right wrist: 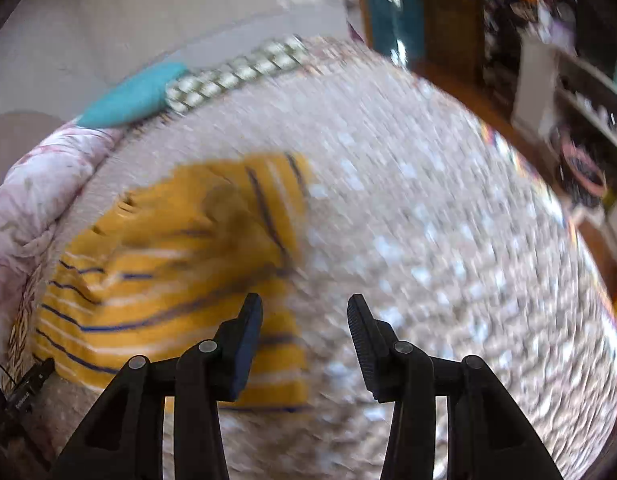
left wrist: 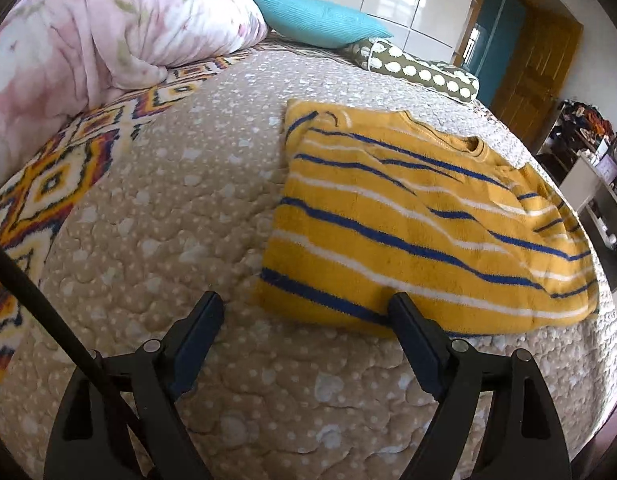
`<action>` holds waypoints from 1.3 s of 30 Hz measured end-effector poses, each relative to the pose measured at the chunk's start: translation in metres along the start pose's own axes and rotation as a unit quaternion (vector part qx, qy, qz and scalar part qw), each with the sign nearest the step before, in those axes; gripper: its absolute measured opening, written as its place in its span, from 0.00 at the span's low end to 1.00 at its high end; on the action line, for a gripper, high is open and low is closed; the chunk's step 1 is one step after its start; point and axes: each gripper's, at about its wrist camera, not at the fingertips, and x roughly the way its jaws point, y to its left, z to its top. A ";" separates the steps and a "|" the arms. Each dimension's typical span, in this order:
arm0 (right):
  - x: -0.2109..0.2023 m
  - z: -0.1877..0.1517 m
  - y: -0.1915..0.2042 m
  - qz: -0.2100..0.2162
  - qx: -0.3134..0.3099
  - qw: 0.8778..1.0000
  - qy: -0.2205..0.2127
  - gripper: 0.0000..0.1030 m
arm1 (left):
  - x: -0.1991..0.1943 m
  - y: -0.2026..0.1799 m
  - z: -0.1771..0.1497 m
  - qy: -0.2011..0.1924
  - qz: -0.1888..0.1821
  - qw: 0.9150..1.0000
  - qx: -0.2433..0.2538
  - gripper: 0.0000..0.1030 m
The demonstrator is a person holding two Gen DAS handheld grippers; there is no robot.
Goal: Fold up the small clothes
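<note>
A yellow sweater with blue and white stripes lies partly folded on the beige quilted bed cover. My left gripper hangs wide open just above the sweater's near hem; its right finger overlaps the hem, its left finger is over bare quilt, and nothing is between them. In the blurred right wrist view the same sweater lies to the left. My right gripper is open at the sweater's right edge, with nothing held.
A pink floral duvet is bunched at the far left over a patterned blanket. A turquoise pillow and a dotted olive bolster lie at the head. Shelves and a wooden door stand beyond the bed's right edge.
</note>
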 end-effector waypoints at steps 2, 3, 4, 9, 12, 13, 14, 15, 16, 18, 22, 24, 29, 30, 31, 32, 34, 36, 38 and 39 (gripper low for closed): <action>-0.003 0.018 0.021 0.015 -0.025 0.999 -0.019 0.47 | -0.001 -0.004 -0.001 -0.003 0.009 1.000 0.010 0.83; 0.000 0.027 0.031 0.028 -0.032 0.999 -0.019 0.47 | -0.001 -0.005 -0.002 -0.004 0.012 1.000 0.013 0.83; 0.007 0.037 0.042 0.042 -0.036 0.998 -0.011 0.46 | -0.001 -0.007 -0.003 -0.005 0.015 1.000 0.017 0.84; 0.067 0.067 0.084 0.067 -0.055 0.995 0.049 0.46 | -0.002 -0.008 -0.007 -0.006 0.012 1.000 0.024 0.87; 0.121 0.082 0.075 0.008 -0.047 0.995 0.092 0.44 | -0.003 -0.006 -0.008 -0.008 0.004 1.000 0.022 0.88; 0.131 0.084 0.068 -0.012 -0.046 0.994 0.097 0.41 | -0.003 -0.005 -0.008 -0.008 0.002 1.000 0.022 0.88; 0.132 0.088 0.064 -0.012 -0.034 0.995 0.088 0.40 | -0.002 -0.005 -0.008 -0.008 0.001 1.000 0.022 0.89; 0.127 0.091 0.061 -0.012 -0.021 0.996 0.081 0.40 | -0.002 -0.005 -0.007 -0.008 0.001 1.000 0.022 0.89; 0.117 0.093 0.058 -0.014 -0.007 0.997 0.070 0.42 | -0.002 -0.005 -0.007 -0.006 0.001 1.000 0.024 0.90; 0.093 0.092 0.049 -0.001 0.003 0.999 0.052 0.44 | 0.000 -0.006 -0.007 -0.004 0.003 1.000 0.026 0.90; 0.043 0.073 0.027 0.039 0.015 0.999 0.026 0.58 | 0.000 -0.007 -0.007 -0.003 0.003 1.000 0.026 0.90; 0.024 0.057 0.008 0.035 0.021 0.999 0.019 0.62 | 0.000 -0.008 -0.007 -0.003 0.006 1.000 0.027 0.90; 0.001 0.010 -0.048 0.024 0.076 0.996 0.030 0.65 | 0.002 -0.009 -0.006 -0.003 0.014 0.999 0.033 0.90; -0.004 0.002 -0.053 0.028 0.081 0.996 0.028 0.65 | 0.002 -0.010 -0.006 -0.002 0.016 0.999 0.033 0.91; -0.011 -0.010 -0.056 0.030 0.079 0.996 0.022 0.65 | 0.002 -0.010 -0.006 -0.002 0.016 0.999 0.034 0.91; -0.017 -0.018 -0.053 0.027 0.072 0.997 0.017 0.65 | 0.002 -0.010 -0.006 -0.002 0.017 0.999 0.035 0.91; -0.029 -0.030 -0.045 0.022 0.057 0.998 0.001 0.65 | 0.002 -0.011 -0.007 -0.002 0.021 0.999 0.037 0.91; -0.038 -0.040 -0.031 0.022 0.041 0.999 -0.016 0.65 | 0.003 -0.010 -0.007 -0.001 0.022 0.999 0.038 0.91; -0.041 -0.047 -0.016 0.019 0.031 0.999 -0.028 0.65 | 0.003 -0.010 -0.007 0.000 0.023 0.999 0.039 0.91; -0.041 -0.049 -0.010 0.025 0.031 0.999 -0.030 0.65 | 0.003 -0.010 -0.007 0.000 0.023 0.999 0.039 0.91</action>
